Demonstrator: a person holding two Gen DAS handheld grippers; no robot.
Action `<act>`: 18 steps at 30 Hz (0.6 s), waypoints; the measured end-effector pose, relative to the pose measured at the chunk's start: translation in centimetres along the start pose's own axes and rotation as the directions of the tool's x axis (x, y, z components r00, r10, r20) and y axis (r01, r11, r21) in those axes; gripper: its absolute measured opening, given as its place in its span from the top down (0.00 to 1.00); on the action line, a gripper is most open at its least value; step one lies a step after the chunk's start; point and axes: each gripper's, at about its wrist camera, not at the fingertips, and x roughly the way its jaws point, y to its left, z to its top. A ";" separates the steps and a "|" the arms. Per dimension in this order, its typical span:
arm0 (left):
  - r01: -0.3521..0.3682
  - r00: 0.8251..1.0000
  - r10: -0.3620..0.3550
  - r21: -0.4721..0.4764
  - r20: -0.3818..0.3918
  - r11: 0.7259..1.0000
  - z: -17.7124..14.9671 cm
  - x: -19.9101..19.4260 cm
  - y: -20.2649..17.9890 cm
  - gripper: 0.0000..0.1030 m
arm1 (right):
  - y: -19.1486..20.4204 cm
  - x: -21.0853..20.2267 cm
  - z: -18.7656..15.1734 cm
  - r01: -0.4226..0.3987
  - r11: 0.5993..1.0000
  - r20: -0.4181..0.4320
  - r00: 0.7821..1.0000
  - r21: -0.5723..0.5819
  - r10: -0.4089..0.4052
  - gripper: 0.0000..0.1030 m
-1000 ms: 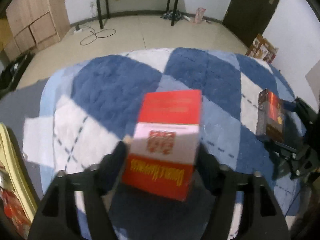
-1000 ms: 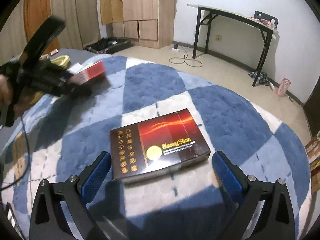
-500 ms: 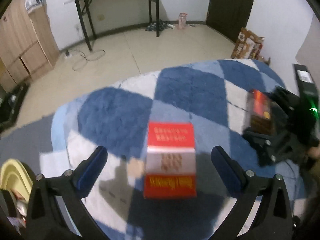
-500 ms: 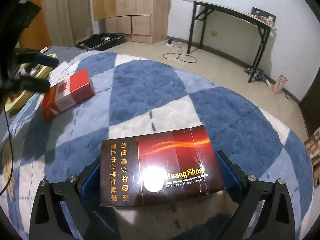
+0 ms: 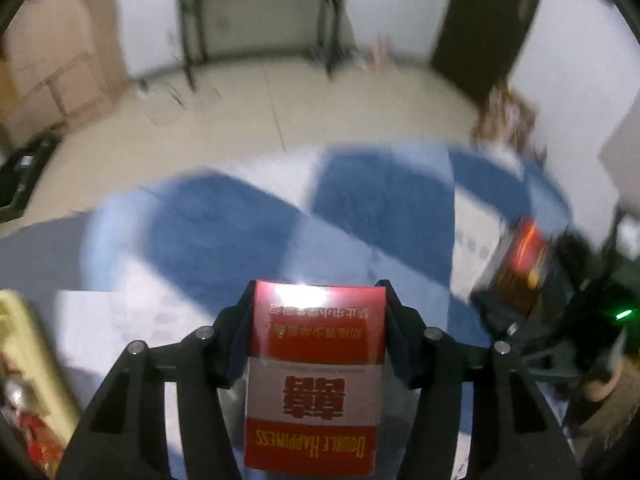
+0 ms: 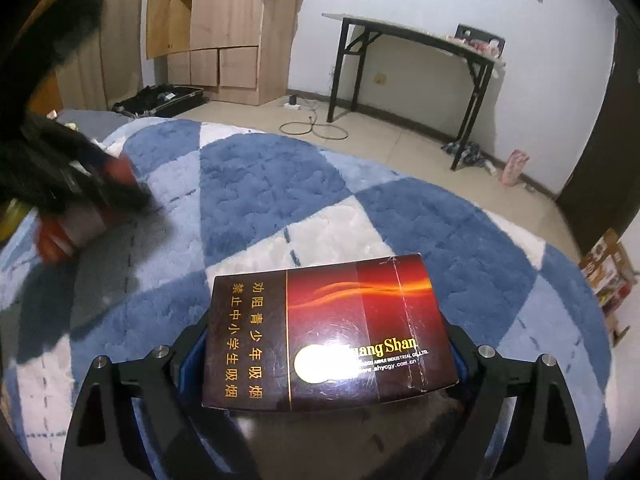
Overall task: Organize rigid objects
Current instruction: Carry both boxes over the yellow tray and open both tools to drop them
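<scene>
Left wrist: glossy rectangular red-white carton [image 5: 314,380]

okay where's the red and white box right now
The red and white box is clamped in the left gripper over the blue and white rug. In the right wrist view it sits far left, well away from the dark box.

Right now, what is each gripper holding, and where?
Left gripper clamps the red box by its long sides. Right gripper's jaws are closing around the dark box's short ends.
</scene>
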 end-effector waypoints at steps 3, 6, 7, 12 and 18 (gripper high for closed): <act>-0.008 0.998 0.013 -0.081 0.062 0.997 -0.6 -5.6 4.2 0.44 | 1.2 -0.9 -0.2 -0.023 1.000 0.005 1.000 -0.015 0.023 0.12; -0.057 0.992 0.074 -0.151 0.107 0.987 -1.9 -11.2 9.7 0.44 | 3.1 -2.5 0.1 -0.095 0.995 0.010 0.995 0.001 0.095 0.12; -0.099 0.986 0.121 -0.182 0.114 0.978 -2.8 -13.5 12.4 0.44 | 3.9 -3.0 0.4 -0.124 0.992 0.018 0.992 0.007 0.124 0.12; -0.290 0.944 0.325 -0.323 0.057 0.901 -6.4 -19.6 23.6 0.44 | 12.1 -5.2 5.0 -0.282 0.959 0.043 0.958 -0.026 0.283 0.12; -0.350 0.930 0.362 -0.467 -0.068 0.812 -8.8 -18.5 34.2 0.45 | 26.2 -5.2 11.2 -0.507 0.851 -0.058 0.862 -0.139 0.504 0.12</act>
